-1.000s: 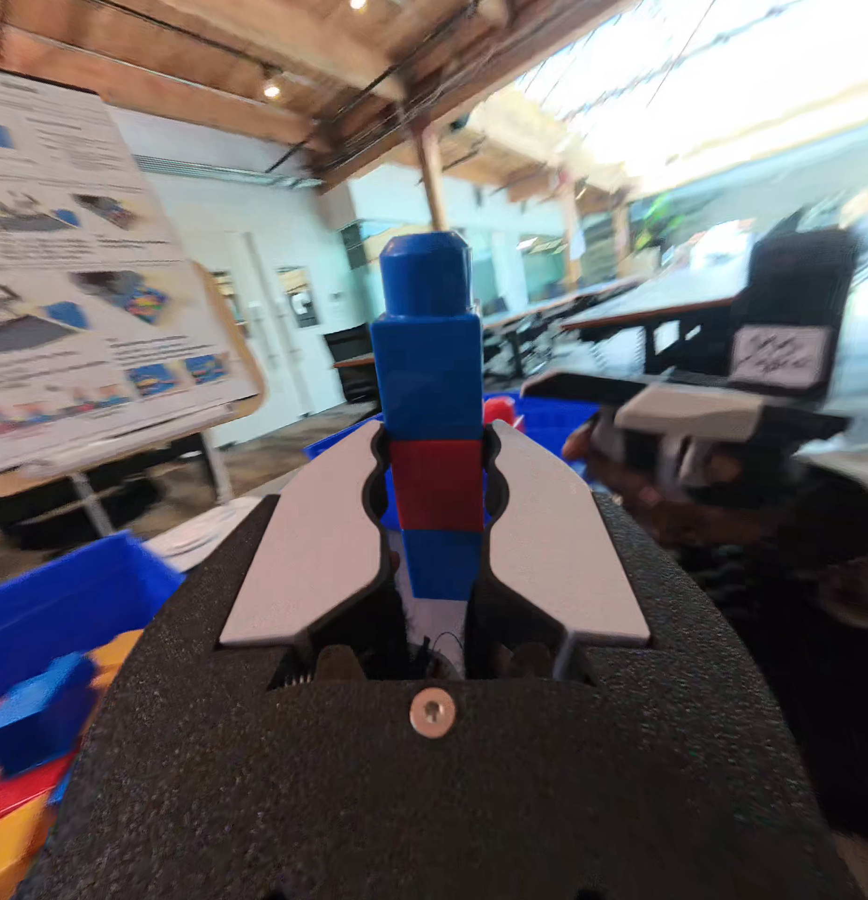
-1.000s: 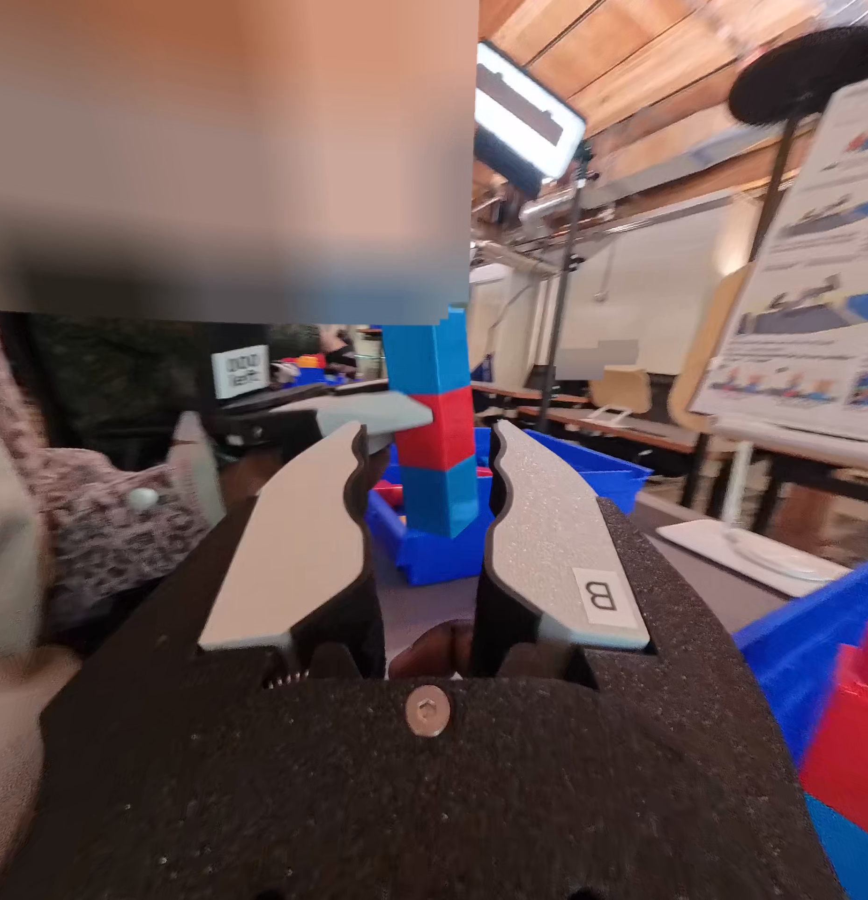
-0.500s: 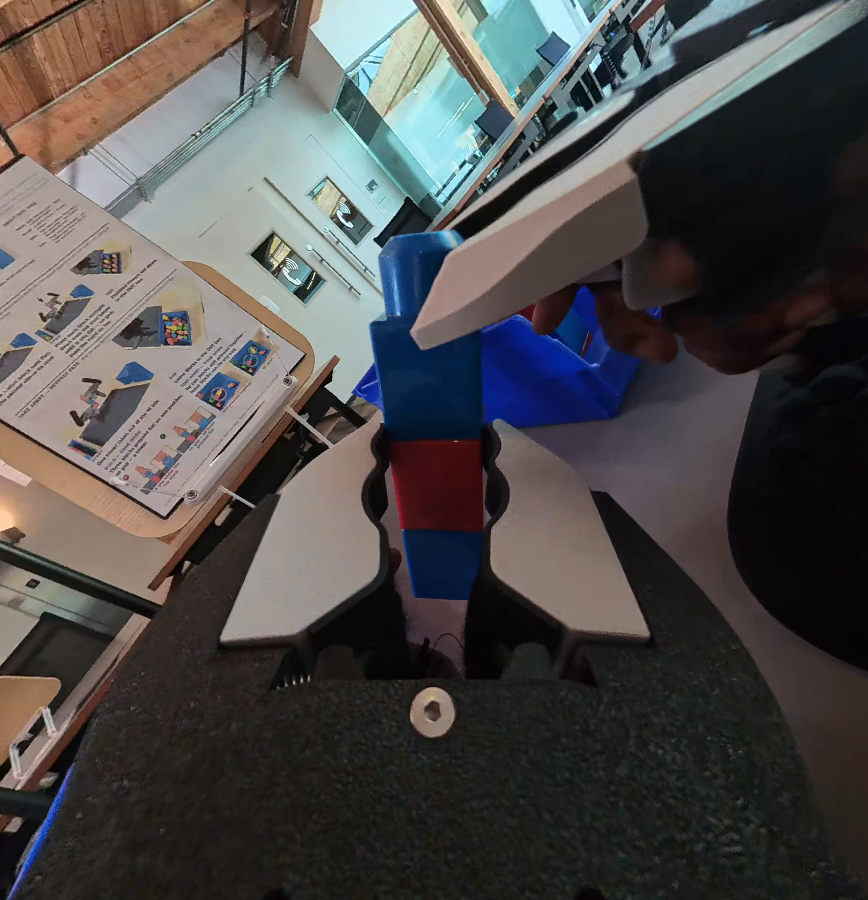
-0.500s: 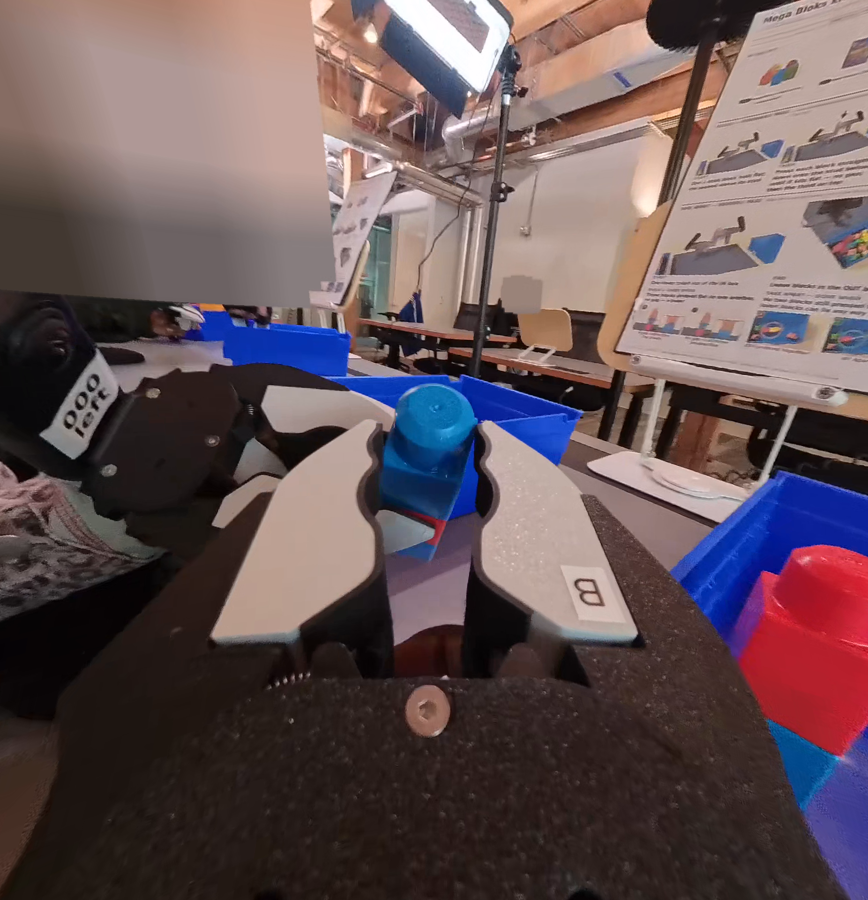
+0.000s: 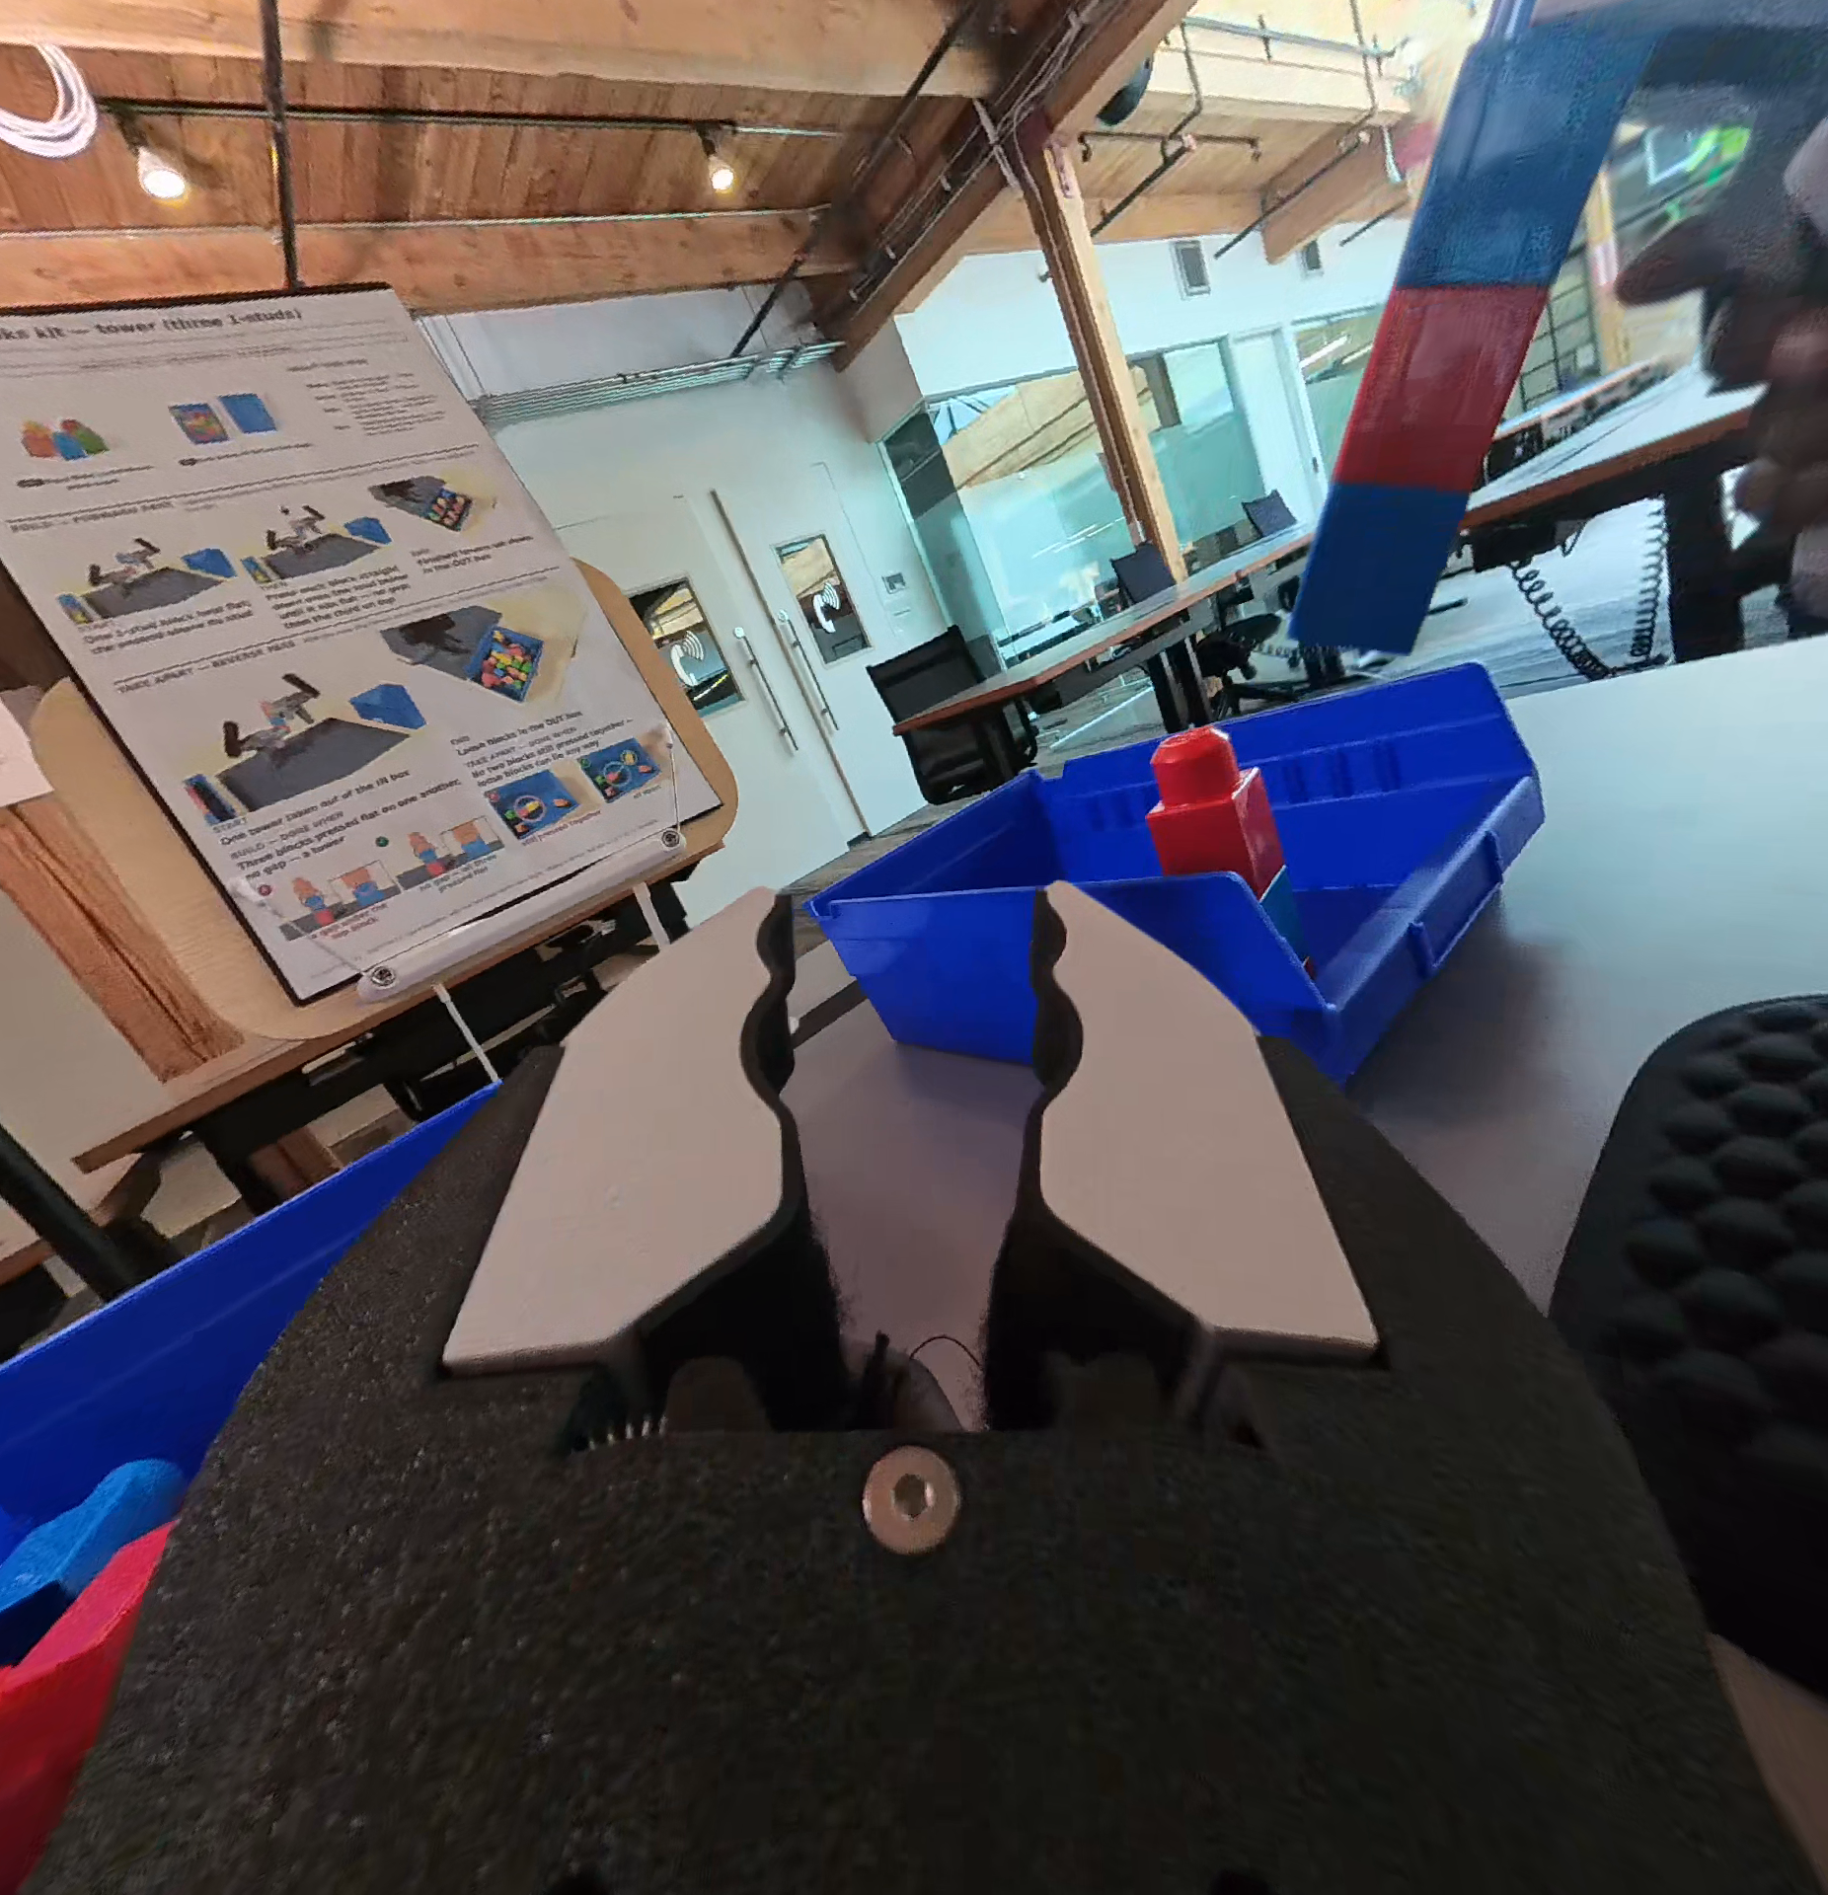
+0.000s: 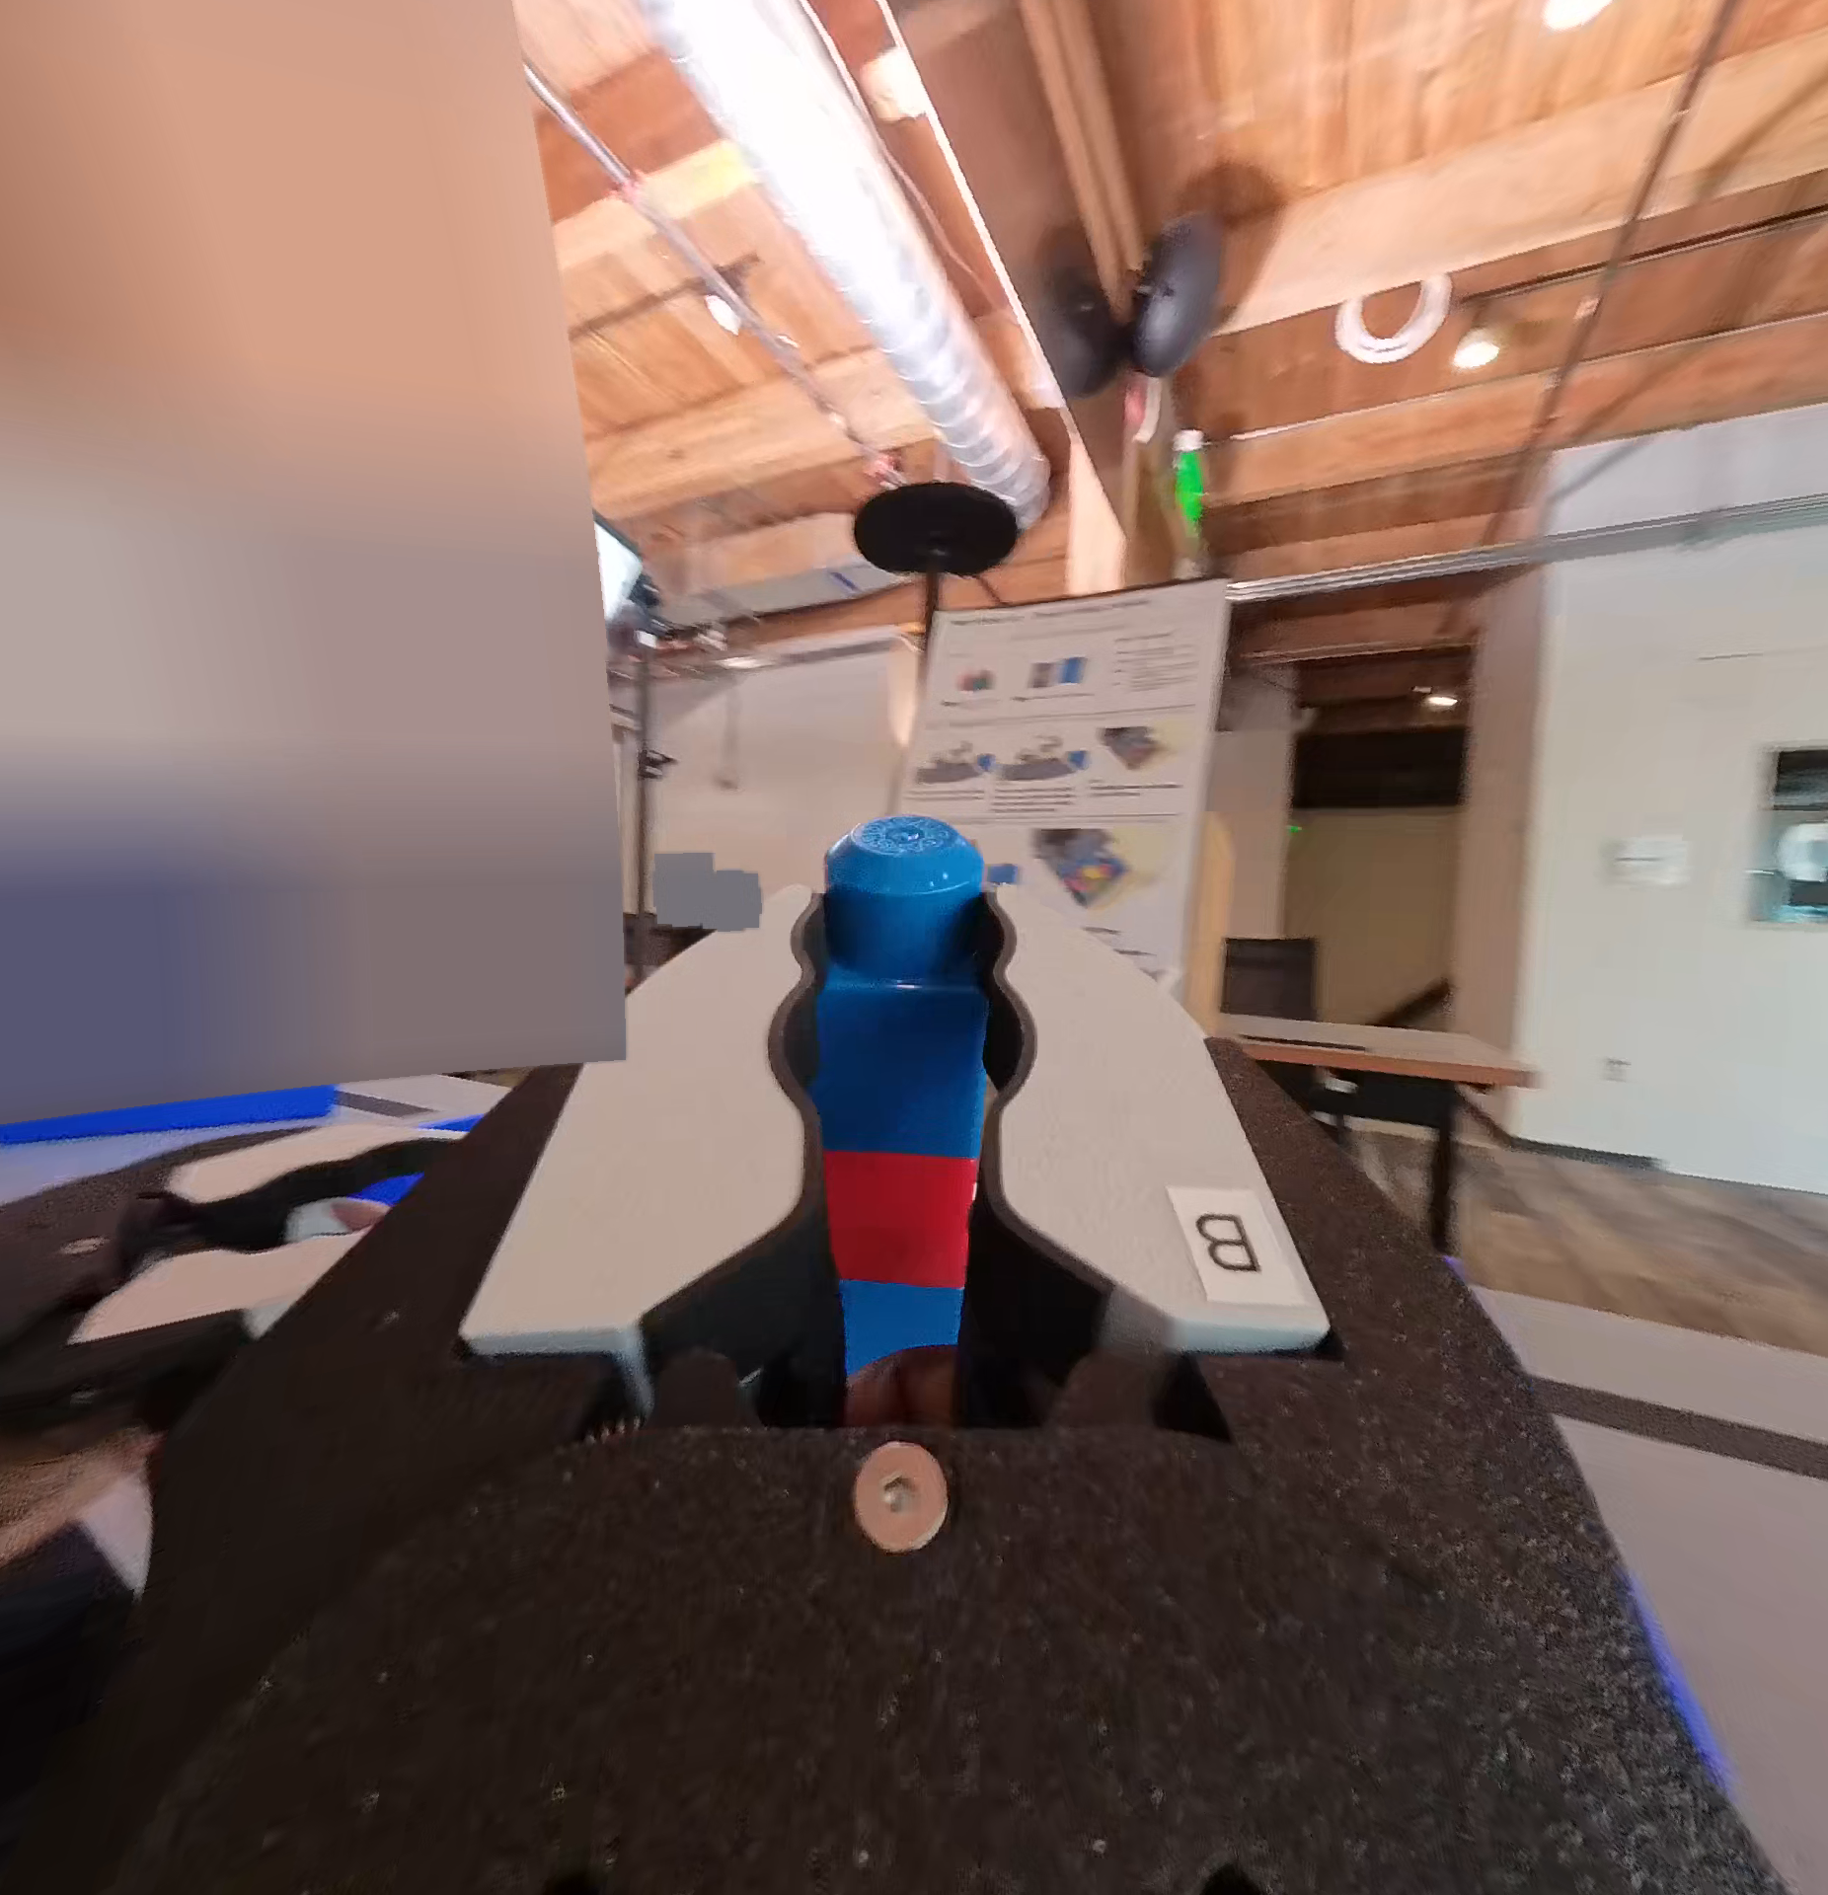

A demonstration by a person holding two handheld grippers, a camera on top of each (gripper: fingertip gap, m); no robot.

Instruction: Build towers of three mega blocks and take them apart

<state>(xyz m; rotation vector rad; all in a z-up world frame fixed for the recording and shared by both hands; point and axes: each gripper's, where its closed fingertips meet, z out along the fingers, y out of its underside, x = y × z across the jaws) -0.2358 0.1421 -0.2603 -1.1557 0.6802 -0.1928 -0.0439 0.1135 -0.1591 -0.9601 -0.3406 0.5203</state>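
**Tower up in the right tool, left tool empty**

The three-block tower (image 6: 900,1107) sits clamped between the right tool (image 6: 900,928)'s grey fingers (image 6: 674,1148), blue block on top with its round stud poking just past the fingertips, a red block under it, another blue at the base running back toward the tool's black body. Seen from the left wrist view, that same tower (image 5: 1423,410) hangs high and to the right of the left tool, tilted, its blue base end pointing down over the far bin and clear of everything below.

The left tool (image 5: 905,923) holds nothing: its two grey fingers (image 5: 643,1159) stand apart with bare tabletop (image 5: 1659,820) showing through the gap.

Straight ahead of the left tool, a blue bin (image 5: 1402,923) rests on the tabletop. Inside it stands another stack, a red block (image 5: 1207,810) with its stud up on top, a sliver of blue just below it behind the bin wall.

Low to the left of the left tool, a second blue bin (image 5: 223,1323) shows its rim, with loose blue and red blocks (image 5: 59,1630) inside. Off to the right lies a black dimpled pad (image 5: 1730,1282).

Beyond, left of the tool's line, an instruction board (image 5: 305,615) leans on a stand.
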